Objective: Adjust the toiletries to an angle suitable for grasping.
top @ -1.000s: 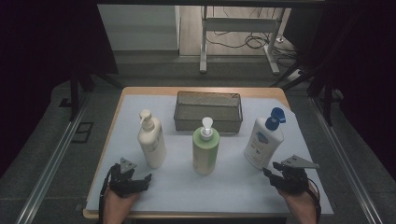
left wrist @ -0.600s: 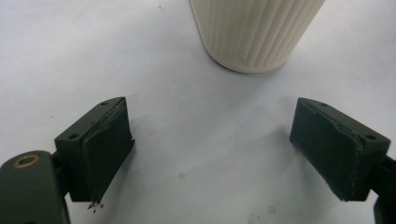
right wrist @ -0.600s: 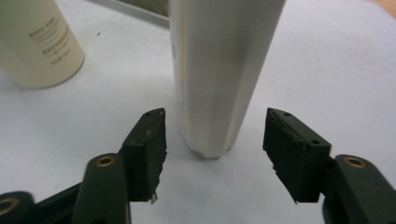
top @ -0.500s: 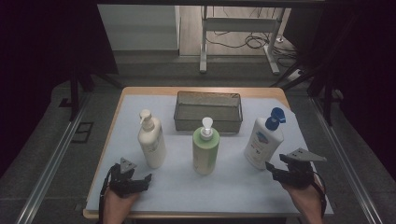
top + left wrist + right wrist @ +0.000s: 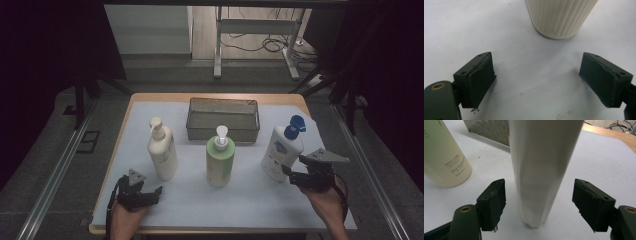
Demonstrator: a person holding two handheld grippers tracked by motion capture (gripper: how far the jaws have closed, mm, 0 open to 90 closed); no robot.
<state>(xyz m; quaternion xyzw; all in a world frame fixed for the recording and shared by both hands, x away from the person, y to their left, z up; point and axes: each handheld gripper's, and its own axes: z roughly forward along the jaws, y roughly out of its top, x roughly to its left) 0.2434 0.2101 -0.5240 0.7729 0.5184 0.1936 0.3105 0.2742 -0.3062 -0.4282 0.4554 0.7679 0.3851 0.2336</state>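
Lifted a little and nudged toward the tall white plastic bottle with the blue pump cap (image 5: 281, 151), the right gripper (image 5: 289, 173) now sits higher off the pale sheet than a second ago, and its jaws have just been opening; the left gripper (image 5: 156, 192) has kept its place at the near left. That widening reads as a set-up for a grasp on the white bottle, not a grasp yet. In the right gripper view its black jaws stand wide on either side of the bottle's lower body (image 5: 541, 175), with clear gaps between each pad and the plastic, so it is released and touches nothing. In the left gripper view the jaws are likewise spread wide over bare sheet, holding nothing, with the base of the cream ribbed plastic pump bottle (image 5: 560, 17) standing just ahead of them and apart. Farther in, the light green plastic pump bottle (image 5: 220, 159) stands upright at the middle of the row, between the cream bottle (image 5: 162, 150) and the white one. Behind all three, near the far edge of the white-covered wooden table (image 5: 150, 100), lies the dark wire-mesh metal basket (image 5: 223, 120), whose inside looks empty from the high view.
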